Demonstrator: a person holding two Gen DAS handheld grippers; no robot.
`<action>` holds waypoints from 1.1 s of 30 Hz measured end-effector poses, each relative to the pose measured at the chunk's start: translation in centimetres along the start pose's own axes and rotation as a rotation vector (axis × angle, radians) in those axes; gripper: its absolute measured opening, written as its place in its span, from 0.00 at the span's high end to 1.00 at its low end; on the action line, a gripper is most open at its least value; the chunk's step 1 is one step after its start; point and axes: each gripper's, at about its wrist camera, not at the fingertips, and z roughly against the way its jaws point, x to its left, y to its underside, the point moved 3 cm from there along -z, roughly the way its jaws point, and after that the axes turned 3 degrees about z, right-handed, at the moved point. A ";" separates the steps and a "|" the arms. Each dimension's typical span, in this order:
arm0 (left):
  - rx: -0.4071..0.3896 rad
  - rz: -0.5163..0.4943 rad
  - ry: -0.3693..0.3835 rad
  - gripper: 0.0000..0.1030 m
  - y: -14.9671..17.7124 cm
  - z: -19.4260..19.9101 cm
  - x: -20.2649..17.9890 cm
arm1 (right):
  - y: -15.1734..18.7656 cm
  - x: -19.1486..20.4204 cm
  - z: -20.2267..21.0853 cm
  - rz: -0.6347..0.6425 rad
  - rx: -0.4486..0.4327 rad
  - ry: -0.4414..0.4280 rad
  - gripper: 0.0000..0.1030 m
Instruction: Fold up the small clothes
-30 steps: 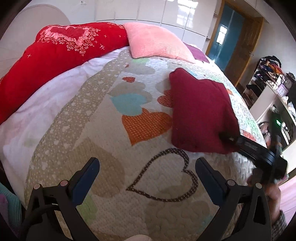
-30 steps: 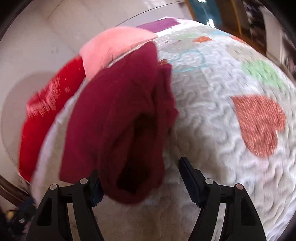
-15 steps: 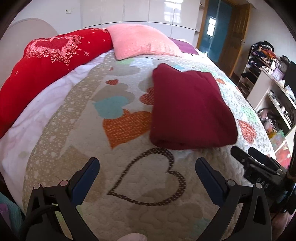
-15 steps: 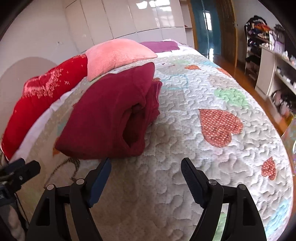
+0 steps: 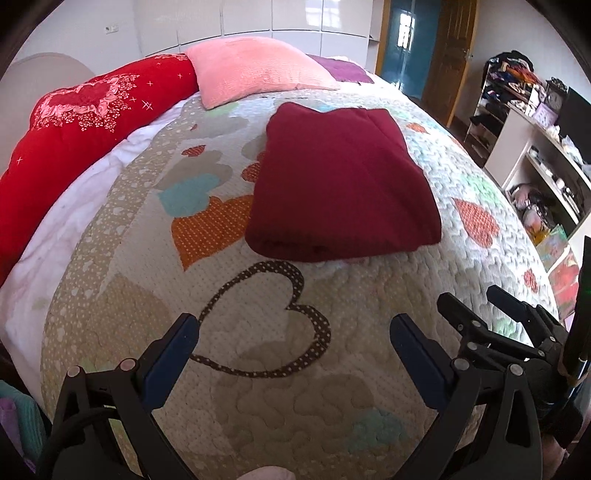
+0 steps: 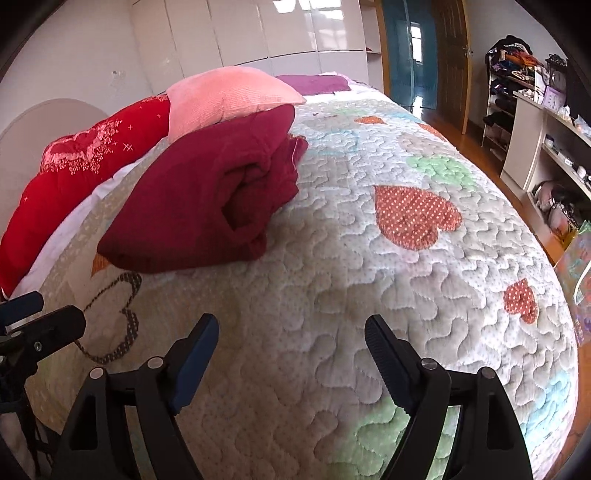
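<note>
A dark red garment lies folded into a thick rectangle on the quilted bedspread, with nothing touching it. From the right wrist view the garment shows its layered open end. My left gripper hovers open over the brown heart outline, well short of the garment. My right gripper is open too, held above bare quilt to the right of the garment. The right gripper also shows at the lower right of the left wrist view, and the left gripper's fingers at the left edge of the right wrist view.
A red cushion and a pink pillow lie at the head of the bed. White shelving with clutter stands along the right side. A wooden door and white wardrobe fronts are at the back.
My right gripper let go of the garment's near corner and drew back toward the foot of the bed. The garment now rests flat and folded. My left gripper stayed open and rose slightly.
</note>
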 end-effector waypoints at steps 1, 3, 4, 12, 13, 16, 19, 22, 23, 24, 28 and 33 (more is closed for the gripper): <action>0.004 -0.002 0.002 0.00 0.0 -0.1 -0.1 | 0.1 0.0 -0.1 -0.001 0.006 -0.002 0.17; 0.012 -0.006 0.008 0.00 0.2 -0.1 -0.3 | 0.0 0.0 -0.1 -0.002 0.006 0.000 0.17; 0.012 -0.007 0.009 0.00 0.2 -0.1 -0.3 | 0.1 0.1 -0.1 -0.002 0.004 0.003 0.17; 0.048 0.012 0.020 0.00 0.7 -0.9 0.2 | 0.2 0.6 -0.4 0.011 0.013 0.018 0.17; 0.053 0.015 0.019 0.00 0.7 -1.0 0.3 | 0.3 0.7 -0.5 0.013 0.015 0.019 0.17; 0.056 0.023 0.019 0.00 0.8 -1.2 0.6 | 0.3 1.0 -0.6 0.024 0.018 0.022 0.17; 0.057 0.032 0.015 0.00 0.9 -1.3 1.0 | 0.4 1.4 -0.7 0.032 0.020 0.025 0.17; 0.062 0.043 0.015 0.00 0.9 -1.5 1.3 | 0.4 1.6 -0.8 0.041 0.019 0.030 0.17; 0.064 0.048 0.014 0.00 1.0 -1.6 1.4 | 0.4 1.7 -0.8 0.044 0.019 0.032 0.17; 0.067 0.053 0.015 0.00 1.0 -1.6 1.6 | 0.4 1.7 -0.8 0.047 0.019 0.033 0.17; 0.080 0.074 0.023 0.00 1.2 -1.9 2.0 | 0.5 2.1 -0.8 0.057 0.021 0.038 0.17; 0.069 0.063 0.003 0.00 1.4 -1.8 2.1 | 0.6 2.5 -0.7 0.070 0.025 0.041 0.17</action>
